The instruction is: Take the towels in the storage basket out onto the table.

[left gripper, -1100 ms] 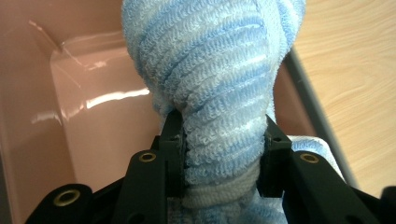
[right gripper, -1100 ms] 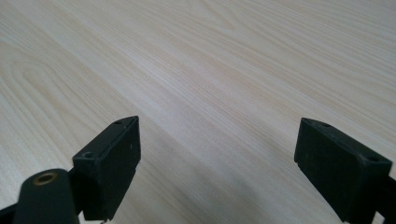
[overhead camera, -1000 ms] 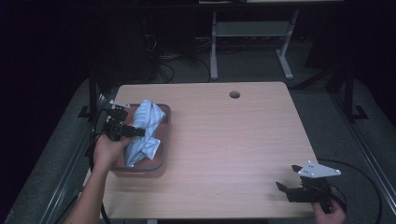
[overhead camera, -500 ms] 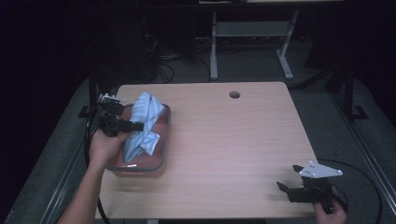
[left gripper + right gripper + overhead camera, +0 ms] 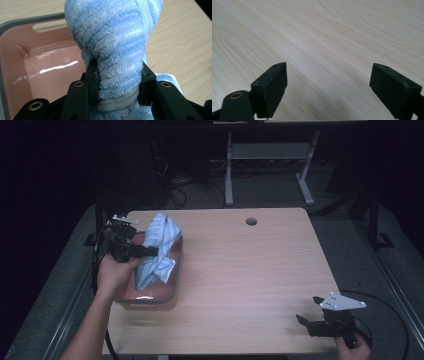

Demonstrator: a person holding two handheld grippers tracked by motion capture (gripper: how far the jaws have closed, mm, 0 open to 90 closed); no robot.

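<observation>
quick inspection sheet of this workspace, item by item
Surface: light wood-grain table with a round hole near its far edge.
Job's things: blue-and-white striped towel, bunched and lifted over a pink bin with a grey rim at the table's left.
Clutter: nothing seen.
Grippers: left gripper pinches the towel, its jaws closed on the twisted cloth; right gripper rests near the front right corner, jaws wide apart, holding nothing.
Cables: a black cable loops off the right gripper past the table edge.
Surroundings: dark room, grey floor, a metal frame behind the table.
</observation>
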